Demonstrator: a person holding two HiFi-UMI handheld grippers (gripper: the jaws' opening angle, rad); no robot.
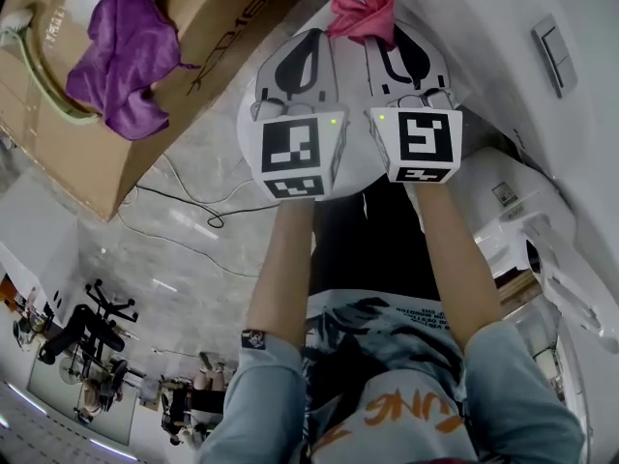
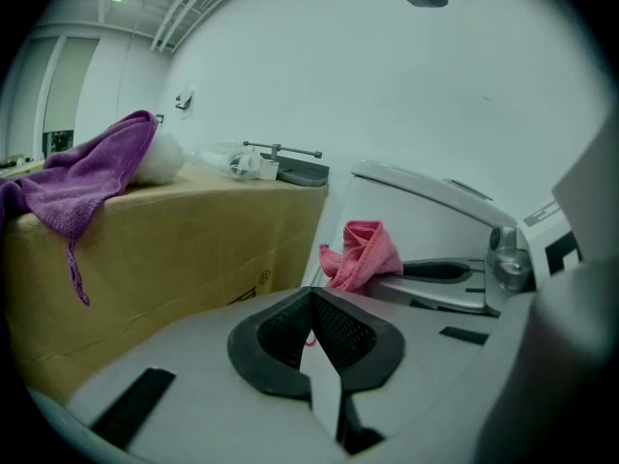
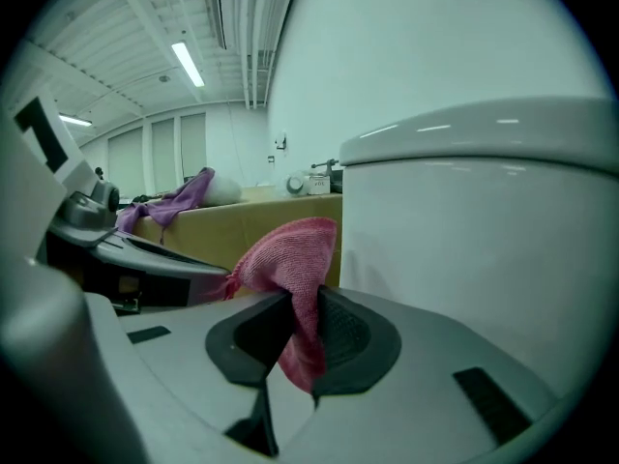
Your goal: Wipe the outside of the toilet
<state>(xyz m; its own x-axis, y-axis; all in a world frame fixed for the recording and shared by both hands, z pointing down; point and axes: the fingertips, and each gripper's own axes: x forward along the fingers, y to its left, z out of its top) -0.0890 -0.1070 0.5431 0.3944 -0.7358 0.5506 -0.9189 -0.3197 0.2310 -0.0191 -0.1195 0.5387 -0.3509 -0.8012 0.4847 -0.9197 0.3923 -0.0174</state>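
Note:
My right gripper (image 1: 406, 42) (image 3: 302, 341) is shut on a pink cloth (image 1: 368, 10) (image 3: 290, 264), which bunches up above its jaws. The cloth hangs just left of the white toilet tank (image 3: 484, 220) (image 1: 484, 27), a small gap apart from it. My left gripper (image 1: 302, 51) (image 2: 311, 332) is held side by side with the right one, jaws shut with nothing between them. From the left gripper view the pink cloth (image 2: 360, 252) shows ahead in the right gripper's jaws, with the toilet tank (image 2: 426, 220) behind it.
A large cardboard box (image 1: 145, 85) (image 2: 164, 259) stands left of the toilet with a purple cloth (image 1: 126, 56) (image 2: 82, 177) draped over it. Cables (image 1: 184, 201) trail on the grey floor. A white wall panel with a switch (image 1: 553, 51) is at right.

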